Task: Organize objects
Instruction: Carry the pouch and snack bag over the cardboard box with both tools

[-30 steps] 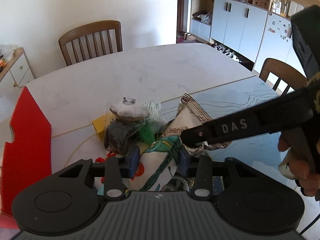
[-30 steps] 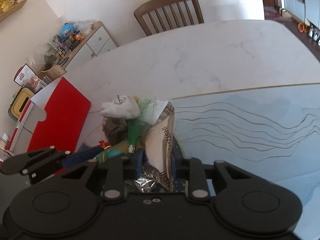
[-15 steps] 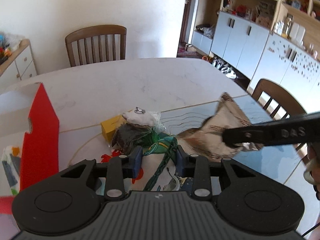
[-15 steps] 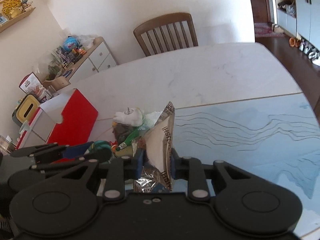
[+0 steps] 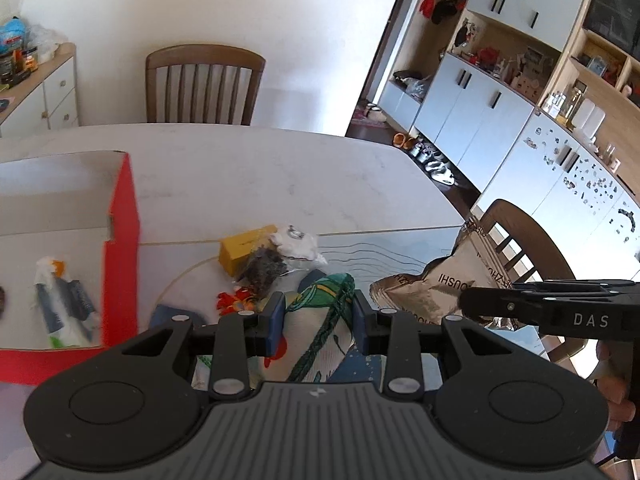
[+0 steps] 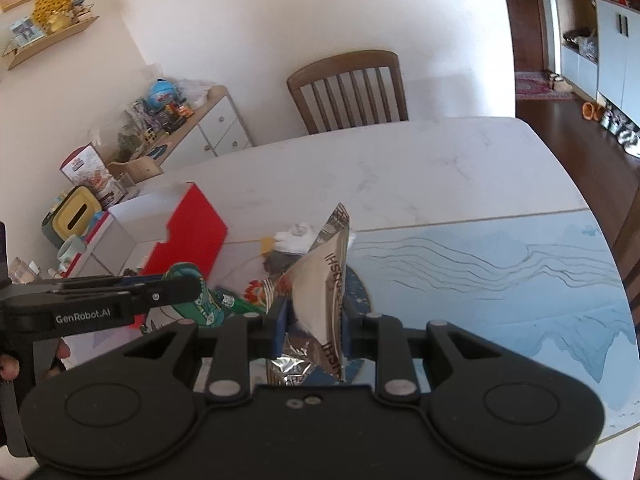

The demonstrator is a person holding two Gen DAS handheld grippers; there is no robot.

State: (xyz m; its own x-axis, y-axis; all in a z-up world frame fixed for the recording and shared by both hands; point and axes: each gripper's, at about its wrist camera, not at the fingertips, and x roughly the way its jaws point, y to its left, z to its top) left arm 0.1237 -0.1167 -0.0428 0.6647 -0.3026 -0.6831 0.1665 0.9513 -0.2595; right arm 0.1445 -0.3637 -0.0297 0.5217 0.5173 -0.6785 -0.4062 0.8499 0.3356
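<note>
My left gripper (image 5: 318, 316) is shut on a white and green patterned snack bag (image 5: 320, 332) and holds it above the table. It also shows in the right wrist view (image 6: 192, 300). My right gripper (image 6: 313, 320) is shut on a tan foil snack bag (image 6: 324, 280), lifted off the table; the bag also shows in the left wrist view (image 5: 448, 280). A small pile stays on the table: a yellow box (image 5: 244, 252), a dark packet (image 5: 264, 270) and a white crumpled packet (image 5: 296, 242). An open red box (image 5: 122, 248) stands at the left with a packet (image 5: 64, 300) inside.
The white marble table (image 5: 260, 168) carries a blue patterned mat (image 6: 500, 272) on its right side. Wooden chairs stand at the far edge (image 5: 204, 84) and at the right (image 5: 524, 236). A sideboard (image 6: 192, 132) with clutter stands at the left wall.
Both grippers have risen and drawn apart with their bags, the left one leftward towards the red box, the right one rightward. The red box's inside has come into view.
</note>
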